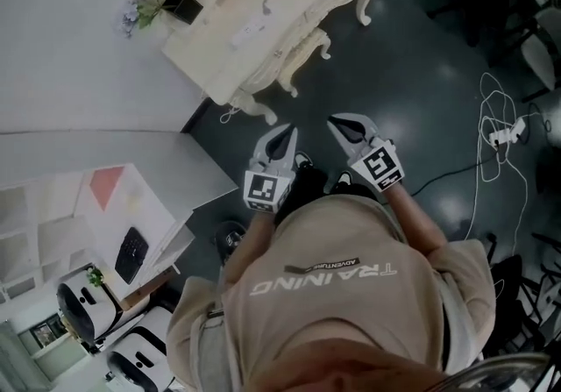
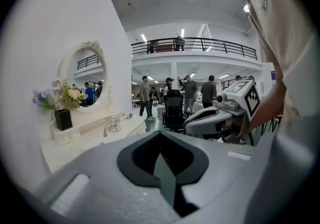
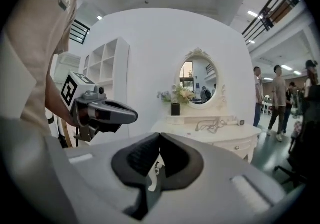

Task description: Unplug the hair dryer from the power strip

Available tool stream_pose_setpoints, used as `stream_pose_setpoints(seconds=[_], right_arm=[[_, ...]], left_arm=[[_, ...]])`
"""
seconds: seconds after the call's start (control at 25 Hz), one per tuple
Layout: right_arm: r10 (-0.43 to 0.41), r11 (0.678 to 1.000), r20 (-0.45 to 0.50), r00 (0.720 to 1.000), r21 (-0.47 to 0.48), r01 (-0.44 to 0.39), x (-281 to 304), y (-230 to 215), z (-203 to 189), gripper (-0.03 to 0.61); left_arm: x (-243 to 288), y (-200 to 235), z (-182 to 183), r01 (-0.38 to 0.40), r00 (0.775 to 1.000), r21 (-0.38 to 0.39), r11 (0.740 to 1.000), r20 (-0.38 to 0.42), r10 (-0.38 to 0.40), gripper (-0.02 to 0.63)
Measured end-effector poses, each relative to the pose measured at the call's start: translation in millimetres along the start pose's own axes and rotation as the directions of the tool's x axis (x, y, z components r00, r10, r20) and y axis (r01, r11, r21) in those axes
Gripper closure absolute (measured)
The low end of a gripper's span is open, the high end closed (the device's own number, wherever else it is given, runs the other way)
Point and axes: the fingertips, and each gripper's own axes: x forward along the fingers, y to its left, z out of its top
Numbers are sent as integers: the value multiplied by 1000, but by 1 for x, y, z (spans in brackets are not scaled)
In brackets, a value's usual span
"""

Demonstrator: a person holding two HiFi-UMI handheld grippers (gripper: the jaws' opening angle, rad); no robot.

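The hair dryer (image 3: 239, 123) and its looped cord (image 3: 212, 127) lie on the white worktop (image 3: 230, 132) by the wall, well apart from the left claw (image 2: 160, 134) and the right claw (image 3: 159, 135). Both claws are clenched on nothing, side by side in the air. Only the head view shows the white cables (image 1: 500, 136) on the floor, and only the left gripper view and right gripper view show people (image 3: 278, 98) standing in the hall; there are two claws, one hair dryer and one flower vase (image 3: 175, 108).
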Motion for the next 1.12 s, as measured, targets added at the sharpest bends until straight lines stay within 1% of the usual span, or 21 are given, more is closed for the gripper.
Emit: stream_pose_setpoints(seconds=[0.12, 0.24, 0.28, 0.36, 0.48, 0.6, 0.76, 0.96, 1.12], right_arm=[[-31, 999, -10, 999, 19, 32, 12, -1, 5, 574], [-91, 994, 11, 996, 64, 90, 23, -13, 26, 574], [-114, 991, 14, 993, 72, 113, 28, -19, 32, 574], [-151, 986, 20, 988, 75, 149, 42, -29, 44, 574], [-182, 980, 35, 983, 95, 178, 70, -37, 52, 574], [-204, 973, 39, 978, 118, 198, 95, -39, 57, 574], [-230, 961, 25, 973, 167, 223, 121, -45, 57, 574], [-223, 955, -12, 975, 197, 221, 144, -62, 55, 574], [-198, 959, -9, 980, 206, 196, 159, -84, 55, 574]], left_arm=[[2, 16, -3, 25, 1000, -34, 999, 6, -25, 607], [10, 37, -2, 68, 998, -68, 995, -5, -68, 607], [15, 44, 2, 87, 996, -65, 994, 1, -87, 607], [26, 63, 14, 123, 992, -33, 992, 24, -122, 607], [36, 94, 22, 150, 987, 15, 989, 59, -151, 607], [41, 122, 20, 157, 984, 0, 988, 88, -156, 607], [51, 154, 14, 161, 983, -25, 987, 89, -158, 607], [65, 175, 8, 166, 984, -77, 983, 78, -160, 607], [90, 192, 5, 138, 989, -83, 987, 69, -132, 607]])
